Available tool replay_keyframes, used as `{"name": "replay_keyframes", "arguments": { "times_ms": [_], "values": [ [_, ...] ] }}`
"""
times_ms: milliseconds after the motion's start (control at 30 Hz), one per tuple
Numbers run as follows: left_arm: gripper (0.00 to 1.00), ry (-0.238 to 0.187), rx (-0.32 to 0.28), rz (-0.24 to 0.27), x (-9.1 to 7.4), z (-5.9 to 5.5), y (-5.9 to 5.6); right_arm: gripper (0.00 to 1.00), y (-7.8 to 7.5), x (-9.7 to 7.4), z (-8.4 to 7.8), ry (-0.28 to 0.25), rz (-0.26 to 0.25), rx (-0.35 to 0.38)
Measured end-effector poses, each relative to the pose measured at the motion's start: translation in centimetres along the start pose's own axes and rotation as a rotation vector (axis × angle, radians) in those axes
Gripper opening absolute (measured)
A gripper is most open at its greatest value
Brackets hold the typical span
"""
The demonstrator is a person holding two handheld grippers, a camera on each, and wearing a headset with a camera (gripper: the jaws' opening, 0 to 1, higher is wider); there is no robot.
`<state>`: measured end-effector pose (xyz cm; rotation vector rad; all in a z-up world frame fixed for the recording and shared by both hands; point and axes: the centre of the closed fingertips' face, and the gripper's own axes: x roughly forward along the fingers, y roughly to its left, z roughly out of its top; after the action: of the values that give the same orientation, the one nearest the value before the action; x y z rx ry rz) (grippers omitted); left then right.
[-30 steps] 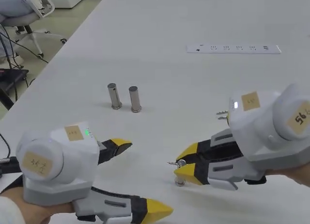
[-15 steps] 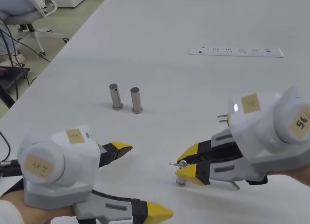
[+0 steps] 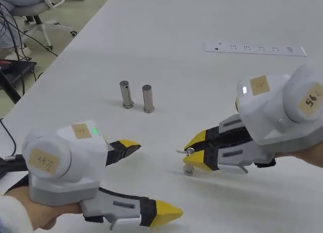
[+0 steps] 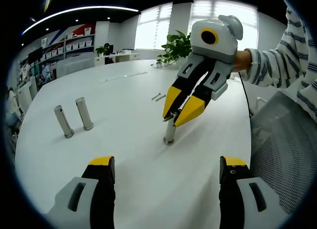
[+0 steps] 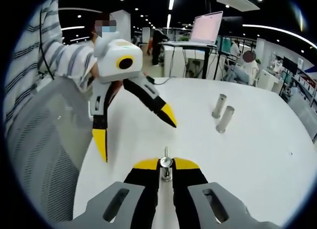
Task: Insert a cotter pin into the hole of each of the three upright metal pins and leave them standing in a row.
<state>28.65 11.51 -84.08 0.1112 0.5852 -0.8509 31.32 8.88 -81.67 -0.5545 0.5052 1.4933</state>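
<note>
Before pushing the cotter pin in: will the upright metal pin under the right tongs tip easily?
Probably: the metal pin is tall, slim on a small foot, free-standing on the smooth table. It looks solid, so the cotter pin touching lightly may not shift it; toppled, it would likely roll.

Left tool [image 3: 157, 178] spread wide, right tool [image 3: 187, 155] clamped

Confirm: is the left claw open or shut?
Open. In the left gripper view the left claw has its two yellow-tipped jaws standing wide apart, gripping nothing.
</note>
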Motion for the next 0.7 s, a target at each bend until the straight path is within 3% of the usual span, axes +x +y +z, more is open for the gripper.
{"name": "replay_keyframes", "arguments": {
  "times_ms": [367,500,700],
  "values": [
    [0.87,-0.005,-0.013,0.008,-0.1,0.0,0.6,0.09,-2.1,0.3,-0.1,0.016,0.015,0.002],
    [0.88,0.002,-0.024,0.019,0.0,-0.3,1.0,0.10,-2.2,0.4,-0.1,0.008,0.047,0.023],
    [0.87,0.005,-0.030,0.025,0.0,-0.4,1.1,0.10,-2.4,0.3,-0.2,-0.004,0.053,0.025]
  ]
}}
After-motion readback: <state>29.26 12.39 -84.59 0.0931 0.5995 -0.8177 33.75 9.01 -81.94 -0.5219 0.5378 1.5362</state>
